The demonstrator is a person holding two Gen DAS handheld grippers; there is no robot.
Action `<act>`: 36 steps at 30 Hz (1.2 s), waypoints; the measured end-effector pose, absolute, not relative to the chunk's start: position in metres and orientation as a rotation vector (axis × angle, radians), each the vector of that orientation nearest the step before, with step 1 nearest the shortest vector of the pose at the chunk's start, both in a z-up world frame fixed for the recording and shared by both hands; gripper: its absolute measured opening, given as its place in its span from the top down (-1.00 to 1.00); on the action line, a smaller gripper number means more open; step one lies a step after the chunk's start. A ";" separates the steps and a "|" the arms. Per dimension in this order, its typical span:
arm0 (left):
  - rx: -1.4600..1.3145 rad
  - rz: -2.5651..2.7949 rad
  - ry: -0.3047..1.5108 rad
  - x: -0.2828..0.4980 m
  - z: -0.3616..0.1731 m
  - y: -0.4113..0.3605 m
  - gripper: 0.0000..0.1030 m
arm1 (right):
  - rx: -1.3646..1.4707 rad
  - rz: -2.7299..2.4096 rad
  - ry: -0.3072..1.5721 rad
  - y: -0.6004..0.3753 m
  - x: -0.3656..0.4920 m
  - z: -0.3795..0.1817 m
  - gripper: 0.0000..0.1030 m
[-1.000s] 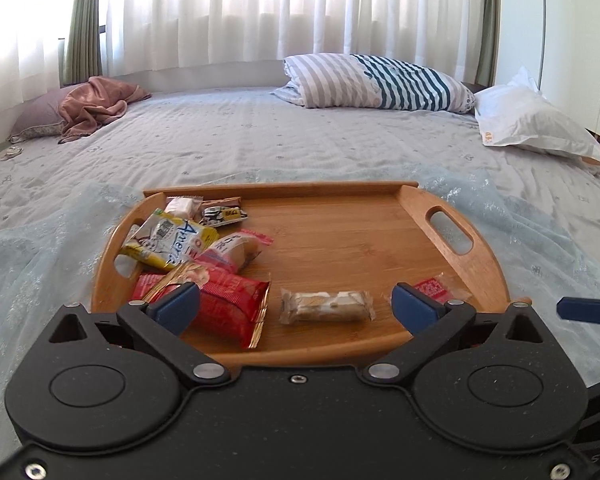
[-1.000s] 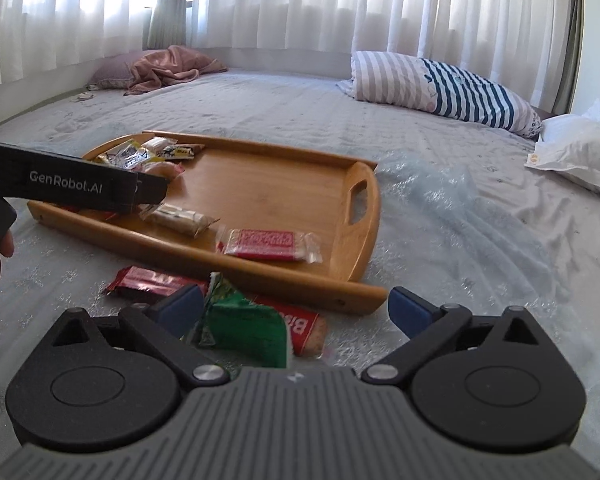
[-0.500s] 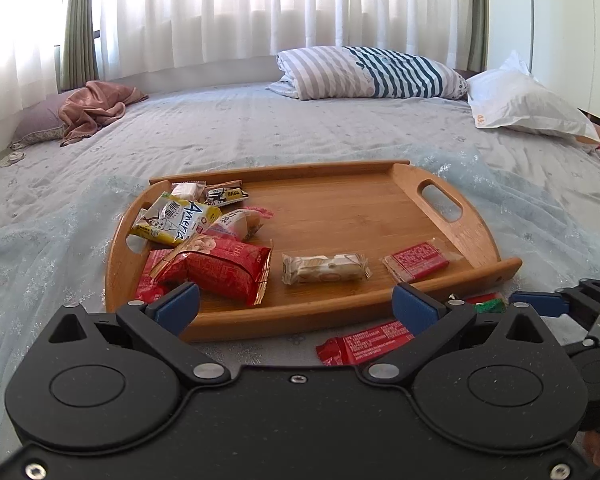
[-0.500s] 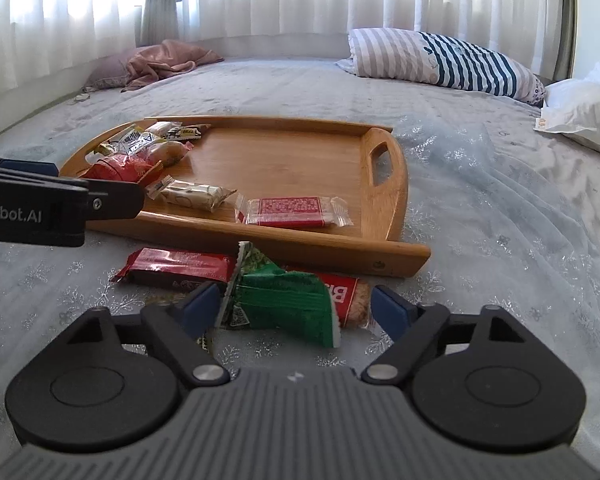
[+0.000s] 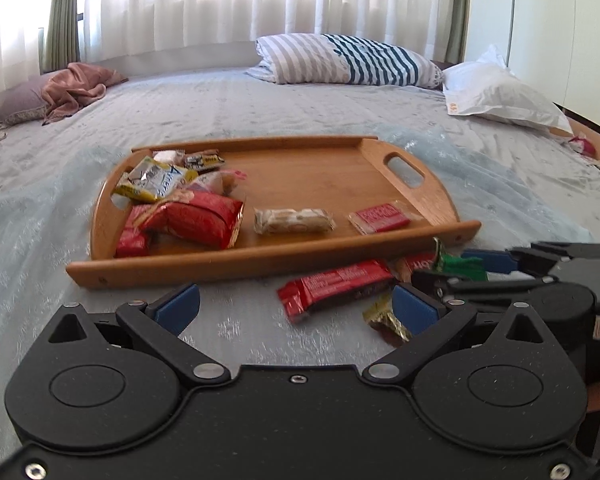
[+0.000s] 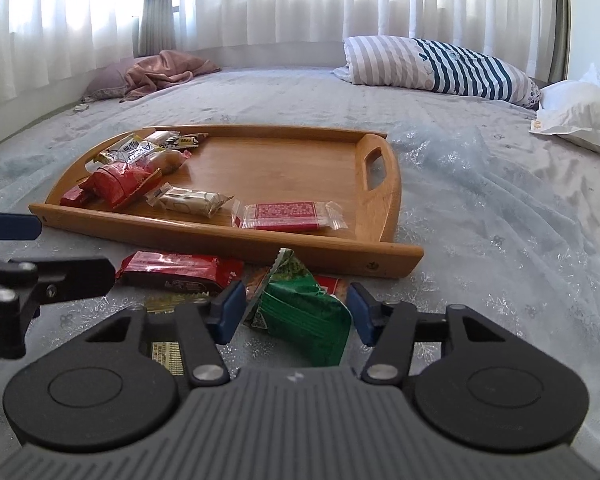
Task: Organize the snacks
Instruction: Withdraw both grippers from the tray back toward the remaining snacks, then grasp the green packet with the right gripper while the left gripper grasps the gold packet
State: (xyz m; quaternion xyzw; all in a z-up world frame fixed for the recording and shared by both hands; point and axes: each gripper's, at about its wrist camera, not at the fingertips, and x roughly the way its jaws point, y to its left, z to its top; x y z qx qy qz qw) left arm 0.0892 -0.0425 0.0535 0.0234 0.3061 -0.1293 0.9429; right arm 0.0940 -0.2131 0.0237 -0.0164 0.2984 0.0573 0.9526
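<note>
A wooden tray [image 5: 260, 264] [image 6: 220, 240] on the bed holds a red bag [image 5: 196, 220], a yellow packet [image 5: 156, 180], a beige bar [image 5: 292, 220] and a flat red packet [image 6: 288, 216]. In front of it on the bedspread lie a red bar [image 5: 336, 288] [image 6: 180, 272], a gold wrapper [image 5: 384, 320] and a green packet [image 6: 300, 312] [image 5: 456, 264]. My right gripper [image 6: 295, 314] [image 5: 460, 272] is closing around the green packet, its pads close beside it. My left gripper [image 5: 296, 306] [image 6: 40, 252] is open, low over the bedspread by the red bar's near end.
Another red packet [image 6: 332, 284] lies partly under the green one. A striped pillow [image 5: 340, 60] and a white pillow [image 5: 496, 96] are at the far side, and a pink cloth [image 5: 76, 88] at the far left. Crinkled clear film [image 6: 480, 184] covers the bedspread right of the tray.
My left gripper has drawn back from the tray, so the loose snacks in front of it now show. The right jaws have narrowed around the green packet.
</note>
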 end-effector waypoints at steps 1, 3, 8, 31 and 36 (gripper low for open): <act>0.054 -0.260 0.627 0.087 0.053 -0.043 -0.99 | -0.037 0.119 0.606 -0.213 0.094 0.024 -0.13; 0.060 -0.256 0.629 0.083 0.052 -0.042 -0.99 | -0.050 0.124 0.603 -0.213 0.092 0.026 -0.08; 0.047 -0.287 0.627 0.076 0.054 -0.042 -0.99 | -0.047 0.139 0.597 -0.217 0.085 0.032 0.06; 0.102 -0.407 0.700 0.076 0.034 -0.086 -0.99 | 0.004 0.100 0.567 -0.250 0.061 0.045 0.05; 0.124 -0.400 0.719 0.081 0.026 -0.093 -0.99 | 0.025 0.103 0.570 -0.254 0.059 0.043 0.05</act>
